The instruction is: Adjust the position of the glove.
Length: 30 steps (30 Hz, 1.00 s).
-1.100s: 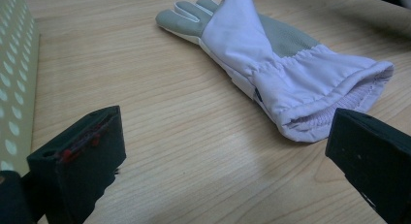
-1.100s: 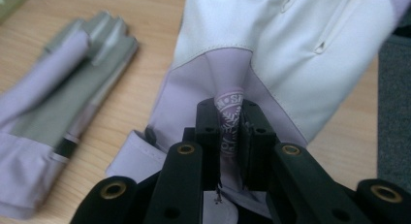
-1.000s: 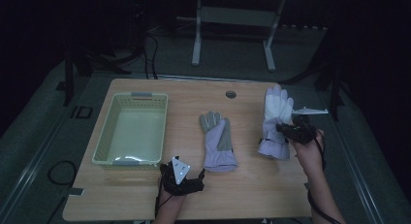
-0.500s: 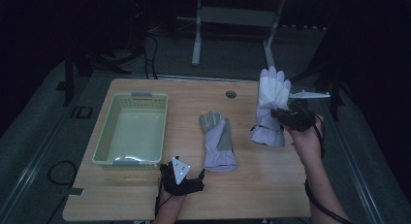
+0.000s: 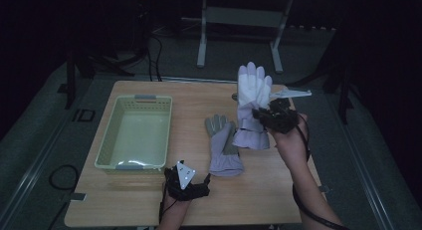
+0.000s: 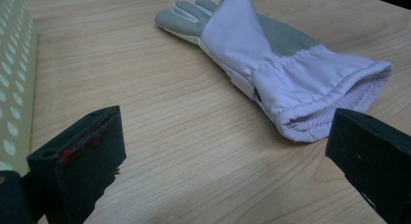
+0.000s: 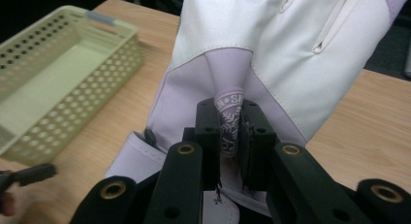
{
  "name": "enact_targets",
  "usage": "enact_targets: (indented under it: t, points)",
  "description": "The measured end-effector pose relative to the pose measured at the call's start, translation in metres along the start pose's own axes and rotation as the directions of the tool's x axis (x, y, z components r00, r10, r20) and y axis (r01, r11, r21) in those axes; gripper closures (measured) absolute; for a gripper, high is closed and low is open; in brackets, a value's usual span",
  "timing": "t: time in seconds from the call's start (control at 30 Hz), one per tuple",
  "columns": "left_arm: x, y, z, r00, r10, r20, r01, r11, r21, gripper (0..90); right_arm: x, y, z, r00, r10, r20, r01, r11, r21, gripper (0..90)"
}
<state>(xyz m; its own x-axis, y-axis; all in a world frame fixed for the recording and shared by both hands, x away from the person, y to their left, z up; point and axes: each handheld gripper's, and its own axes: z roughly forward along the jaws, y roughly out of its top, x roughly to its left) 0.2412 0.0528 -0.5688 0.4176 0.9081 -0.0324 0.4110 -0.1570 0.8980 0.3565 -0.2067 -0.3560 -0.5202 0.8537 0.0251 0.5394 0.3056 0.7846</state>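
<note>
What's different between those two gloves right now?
The held glove is lifted off the table, fingers pointing up, pinched in the right gripper; the other glove lies flat on the table, untouched. The held glove's pale whitish side faces the camera; the lying one shows grey patches. Both look lilac with gathered cuffs, likely a pair.

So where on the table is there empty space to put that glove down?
Bare wood shows on the table right of the flat glove, below the lifted glove in the right gripper. The basket is empty too. A narrower bare strip runs between basket and flat glove. The front middle is crowded by the left gripper.
</note>
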Motion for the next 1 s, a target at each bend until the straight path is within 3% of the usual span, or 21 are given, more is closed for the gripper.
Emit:
enact_targets:
  t: [0.1,0.43,0.63,1.0]
  points:
    - [0.0,0.0,0.0,1.0,-0.002,0.001,0.002,1.0,0.001,0.8,0.02,0.001,0.009,0.9993,-0.023,-0.031,0.023,1.0,0.014,80.4]
    - [0.0,0.0,0.0,1.0,0.003,0.002,-0.003,1.0,-0.003,0.8,0.05,-0.016,0.041,0.9975,-0.038,-0.06,0.044,0.993,0.109,80.3]
    - [0.0,0.0,0.0,1.0,-0.007,0.004,0.008,0.9999,-0.008,0.8,0.054,-0.03,0.067,0.9976,-0.047,-0.051,0.055,0.983,0.178,80.3]
    - [-0.001,0.0,0.0,1.0,0.002,0.003,-0.002,1.0,-0.001,0.8,0.045,-0.055,0.109,0.9987,0.005,-0.05,0.01,0.958,0.287,80.0]
